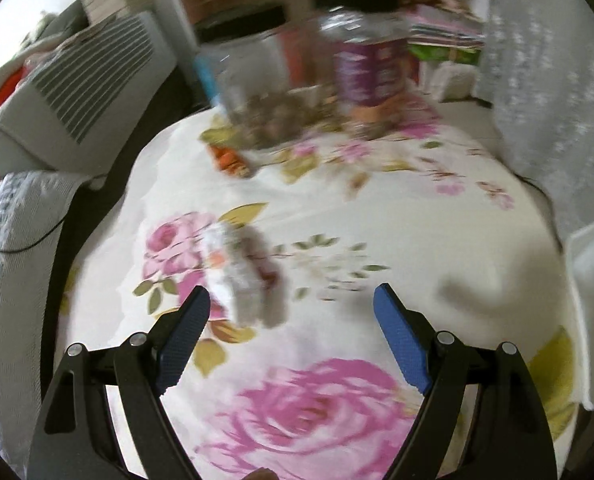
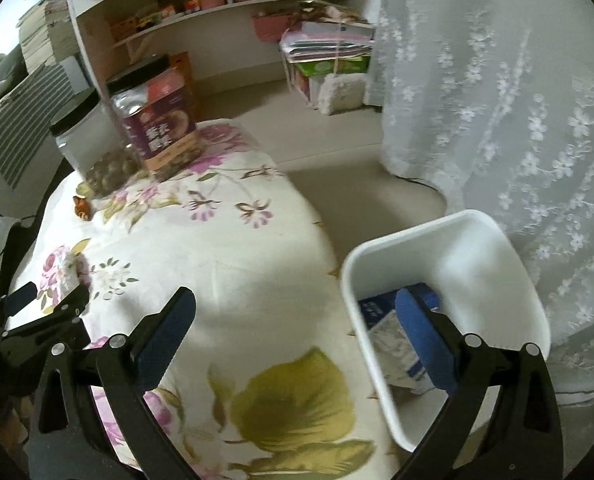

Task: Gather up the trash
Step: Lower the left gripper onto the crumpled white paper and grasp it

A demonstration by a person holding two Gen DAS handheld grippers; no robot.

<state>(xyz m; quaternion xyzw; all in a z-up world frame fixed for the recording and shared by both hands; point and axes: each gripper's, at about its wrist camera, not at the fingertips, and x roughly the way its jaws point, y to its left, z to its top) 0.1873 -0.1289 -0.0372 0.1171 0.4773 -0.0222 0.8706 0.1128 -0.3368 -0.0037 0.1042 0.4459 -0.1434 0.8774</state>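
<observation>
Overhead, both hand-held grippers tilted downward, wide open, empty: left (image 1: 291, 300) near perhaps crumpled tissue (image 1: 243, 276), right (image 2: 295, 302) beside white bin (image 2: 449, 240).

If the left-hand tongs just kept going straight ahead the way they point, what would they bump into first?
Probably the floral tablecloth itself, since the left tongs point down at it. The crumpled white tissue wad lies just off centre, near the left finger, so they might clip that; blur makes depth uncertain.
</observation>
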